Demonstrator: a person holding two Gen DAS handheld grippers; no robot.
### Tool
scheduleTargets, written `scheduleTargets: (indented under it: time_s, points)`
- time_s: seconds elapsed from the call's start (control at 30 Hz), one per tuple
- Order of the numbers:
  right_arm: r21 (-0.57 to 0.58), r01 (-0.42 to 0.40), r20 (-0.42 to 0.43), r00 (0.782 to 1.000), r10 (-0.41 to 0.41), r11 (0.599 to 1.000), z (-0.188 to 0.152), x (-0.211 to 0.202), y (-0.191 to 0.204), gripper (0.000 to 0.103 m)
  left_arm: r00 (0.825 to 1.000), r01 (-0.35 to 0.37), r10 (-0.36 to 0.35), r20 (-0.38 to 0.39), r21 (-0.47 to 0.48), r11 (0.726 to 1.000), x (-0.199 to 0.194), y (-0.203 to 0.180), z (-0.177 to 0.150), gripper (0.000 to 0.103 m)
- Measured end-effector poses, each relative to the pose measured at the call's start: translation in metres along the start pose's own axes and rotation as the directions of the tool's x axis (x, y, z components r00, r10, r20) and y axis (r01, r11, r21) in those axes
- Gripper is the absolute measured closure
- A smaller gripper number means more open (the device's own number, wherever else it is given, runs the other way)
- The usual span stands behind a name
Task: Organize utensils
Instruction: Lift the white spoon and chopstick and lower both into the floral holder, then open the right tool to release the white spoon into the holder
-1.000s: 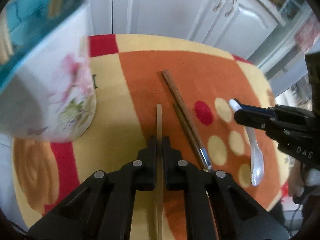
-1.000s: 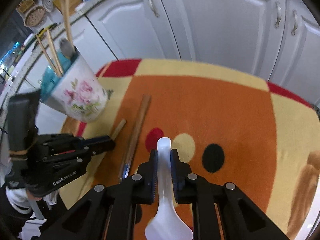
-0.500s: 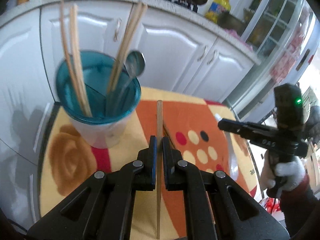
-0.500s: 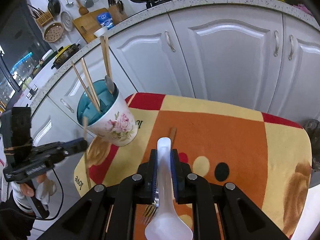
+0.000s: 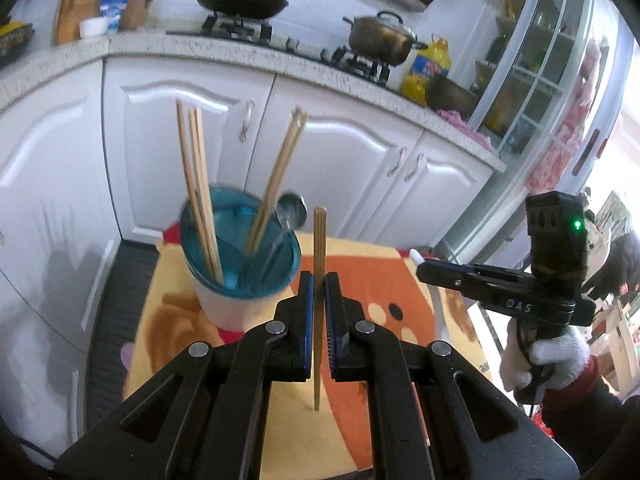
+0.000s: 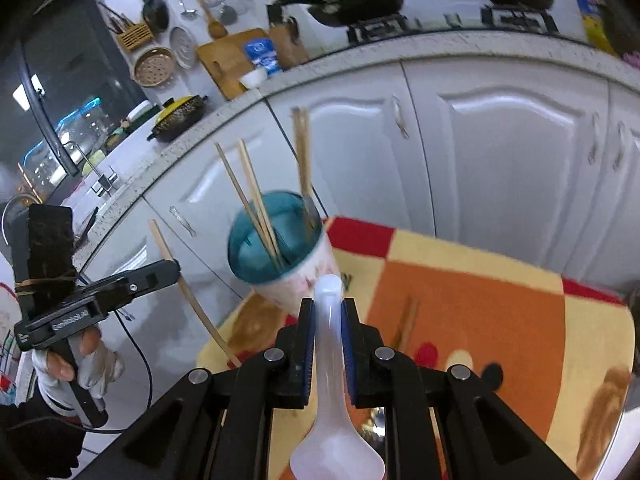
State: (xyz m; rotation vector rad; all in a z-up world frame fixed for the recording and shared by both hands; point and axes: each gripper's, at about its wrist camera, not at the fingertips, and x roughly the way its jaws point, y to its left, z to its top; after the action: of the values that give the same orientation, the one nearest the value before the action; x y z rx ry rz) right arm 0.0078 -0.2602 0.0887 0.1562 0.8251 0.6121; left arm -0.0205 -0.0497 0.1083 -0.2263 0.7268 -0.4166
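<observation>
Your left gripper (image 5: 316, 292) is clamped on a single wooden chopstick (image 5: 319, 280), which stands upright between the jaws, and your right gripper (image 6: 328, 320) is closed on the handle of a white spoon (image 6: 330, 380), bowl end toward the camera. Ahead of and below both sits the utensil holder (image 5: 240, 264), (teal inside, floral outside), already holding several chopsticks and a metal spoon, so part of the sorting looks done. Both held pieces remain to go in, and a dark pair of chopsticks (image 6: 406, 322) lies on the mat (image 6: 500, 320) beyond your right jaws, just right of the holder.
</observation>
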Motion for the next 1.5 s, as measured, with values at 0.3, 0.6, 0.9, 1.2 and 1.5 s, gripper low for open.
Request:
scheduleTargets:
  time_s: [0.3, 0.6, 0.9, 1.2, 1.5]
  points:
    - [-0.069, -0.064, 0.122, 0.99, 0.072, 0.996, 0.059, 0.023, 0.048, 0.091, 0.984, -0.084, 0.081, 0.16, 0.007, 0.996, -0.048, 0.016, 0.067, 0.099]
    - [-0.152, -0.085, 0.158, 0.981, 0.109, 0.985, 0.095, 0.085, 0.077, 0.091, 0.953, -0.207, 0.203, 0.227, -0.003, 0.978, -0.033, 0.037, 0.104, 0.099]
    - [-0.213, -0.079, 0.095, 0.99, 0.101, 0.974, 0.092, 0.126, 0.069, 0.095, 0.966, -0.212, 0.214, 0.146, -0.029, 0.977, 0.005, 0.057, 0.088, 0.099]
    - [-0.167, -0.093, 0.039, 0.994, 0.101, 0.982, 0.074, 0.118, 0.043, 0.096, 0.972, -0.205, 0.208, 0.107, -0.036, 0.978, 0.023, 0.055, 0.076, 0.099]
    - [-0.172, -0.088, -0.047, 0.996, 0.081, 0.981, 0.066, 0.123, 0.045, 0.087, 0.972, -0.217, 0.22, 0.086, -0.042, 0.975, 0.026, 0.056, 0.066, 0.099]
